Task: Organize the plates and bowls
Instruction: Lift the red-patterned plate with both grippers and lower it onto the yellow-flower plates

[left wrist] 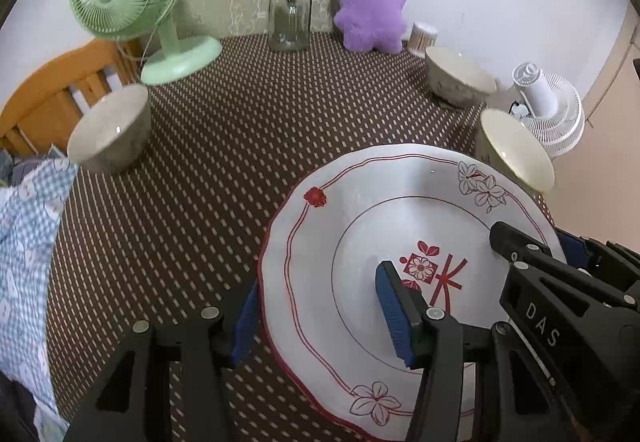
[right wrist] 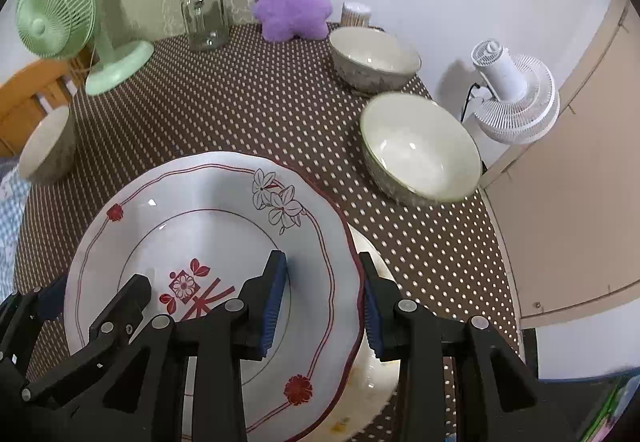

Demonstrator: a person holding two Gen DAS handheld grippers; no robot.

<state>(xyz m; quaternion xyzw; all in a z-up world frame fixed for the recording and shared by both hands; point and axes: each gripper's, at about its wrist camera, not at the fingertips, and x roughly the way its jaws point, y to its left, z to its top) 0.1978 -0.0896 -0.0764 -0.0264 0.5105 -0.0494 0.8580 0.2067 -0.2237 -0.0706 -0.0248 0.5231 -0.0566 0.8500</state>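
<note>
Left tool [left wrist: 320,318]: wide apart, straddling the plate's [left wrist: 360,218] 9 o'clock rim.
Right tool [right wrist: 324,302]: wide apart, straddling its 3 o'clock rim.
Plate: white, red flower trim, over a second plate [right wrist: 376,374] on the worktop [right wrist: 248,102].

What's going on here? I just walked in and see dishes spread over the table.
A person is sorting dishes with two handheld tongs. The left tongs and right tongs each straddle opposite edges of the flowered plate, one finger over it and one outside its rim. It sits above another plate. Whether it is lifted or resting I cannot tell. Three bowls wait on the dotted tablecloth: one at the left and two at the right.
</note>
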